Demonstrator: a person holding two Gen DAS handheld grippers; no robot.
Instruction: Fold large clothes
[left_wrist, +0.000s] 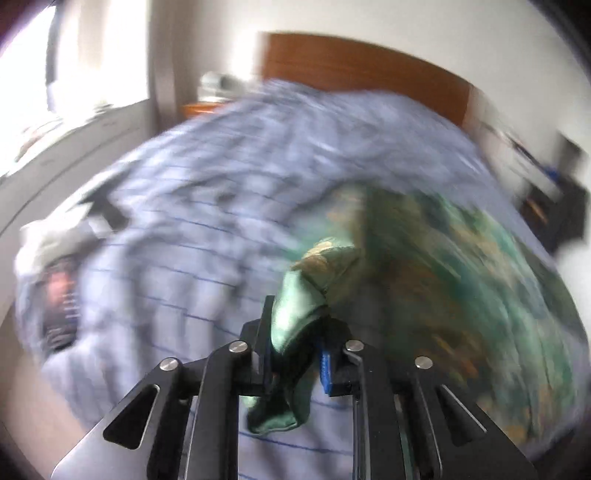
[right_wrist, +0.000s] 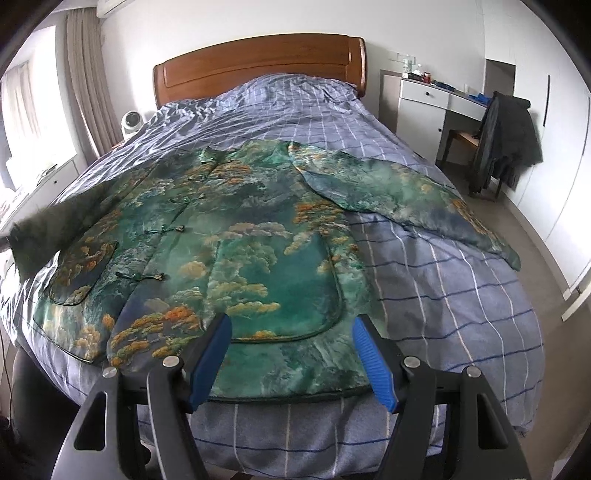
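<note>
A green patterned jacket with orange cloud prints lies spread flat on the bed, front up, knot buttons down its middle. Its right sleeve stretches out to the right. Its left sleeve is lifted and blurred at the left edge. My left gripper is shut on that sleeve's cuff; the view is motion-blurred and the jacket body lies to its right. My right gripper is open and empty, hovering above the jacket's bottom hem near the foot of the bed.
The bed has a blue checked cover and a wooden headboard. A white desk and a chair with a dark coat stand at right. A small fan and curtain are at left.
</note>
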